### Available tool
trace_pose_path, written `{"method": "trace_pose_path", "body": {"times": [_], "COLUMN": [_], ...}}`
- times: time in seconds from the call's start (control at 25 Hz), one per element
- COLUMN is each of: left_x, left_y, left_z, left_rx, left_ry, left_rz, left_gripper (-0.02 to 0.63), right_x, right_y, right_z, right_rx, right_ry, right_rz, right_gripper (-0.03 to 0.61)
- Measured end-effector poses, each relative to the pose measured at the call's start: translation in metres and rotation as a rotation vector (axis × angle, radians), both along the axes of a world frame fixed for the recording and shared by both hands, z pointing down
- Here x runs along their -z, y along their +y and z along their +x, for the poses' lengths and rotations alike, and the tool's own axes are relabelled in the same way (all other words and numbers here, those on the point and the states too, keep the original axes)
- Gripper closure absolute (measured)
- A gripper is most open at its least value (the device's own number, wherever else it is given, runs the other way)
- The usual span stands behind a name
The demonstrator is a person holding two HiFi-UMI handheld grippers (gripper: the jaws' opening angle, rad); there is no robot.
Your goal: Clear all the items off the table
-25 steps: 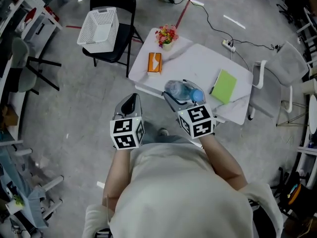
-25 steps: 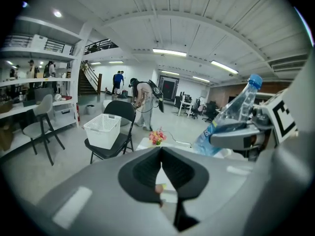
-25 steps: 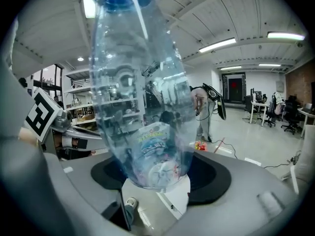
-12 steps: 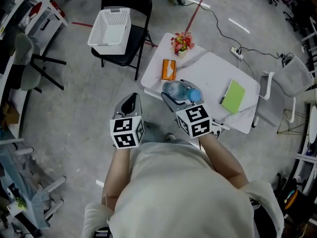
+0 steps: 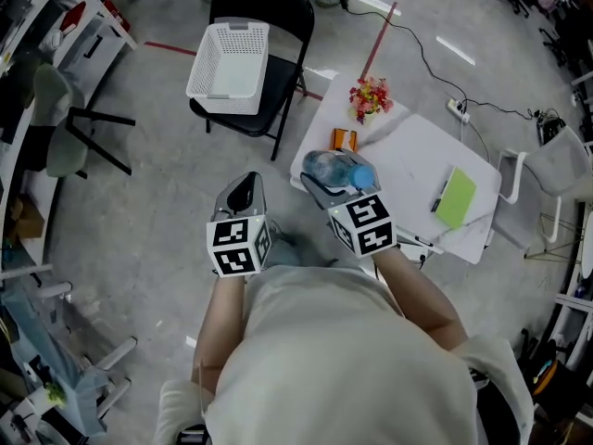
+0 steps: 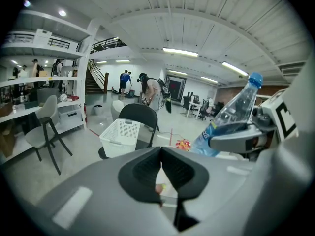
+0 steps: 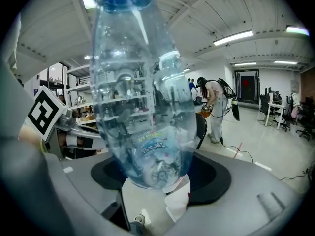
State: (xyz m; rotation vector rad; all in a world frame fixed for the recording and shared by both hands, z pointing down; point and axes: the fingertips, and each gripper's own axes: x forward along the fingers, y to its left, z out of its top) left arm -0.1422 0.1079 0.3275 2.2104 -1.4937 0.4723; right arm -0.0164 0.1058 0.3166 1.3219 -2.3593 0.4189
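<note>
Head view, looking steeply down: the right tool (image 5: 335, 182) has its jaws wide apart and clamped on the body of a clear plastic water bottle with a blue cap (image 5: 335, 166), held above the near corner of the white rectangular worktop (image 5: 408, 160); the right gripper view shows the bottle (image 7: 142, 107) upright, its base seated between the black pads. The left tool (image 5: 244, 189) is fully closed and holds nothing, its pads meeting in the left gripper view (image 6: 161, 173), and it hangs over bare grey floor left of the worktop. On the worktop lie an orange flat box (image 5: 344, 139), a small pot of red and yellow flowers (image 5: 370, 97) at the far corner and a lime-green notebook (image 5: 455, 197) near the right edge. A white perforated plastic basket (image 5: 230, 60) sits on a black folding chair (image 5: 275, 9) just beyond the worktop's left side. A white chair (image 5: 554, 156) stands to the right, and a black cable with a white power strip (image 5: 457, 108) runs across the floor behind.
</note>
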Motion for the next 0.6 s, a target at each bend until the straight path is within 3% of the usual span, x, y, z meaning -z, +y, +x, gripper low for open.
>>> {"method": "trace_pose_path", "body": {"times": [0.6], "left_x": [0.000], "left_y": [-0.083], "left_z": [-0.097], "left_rx": [-0.005], "left_ry": [0.010], "left_rz": [0.004], "left_gripper": [0.606], "right_x": [-0.006], "right_y": [-0.080], "right_z": [-0.095], "right_rx": [-0.033], "right_ry": [-0.015], "right_rz": [-0.012], "right_gripper": [0.239]}}
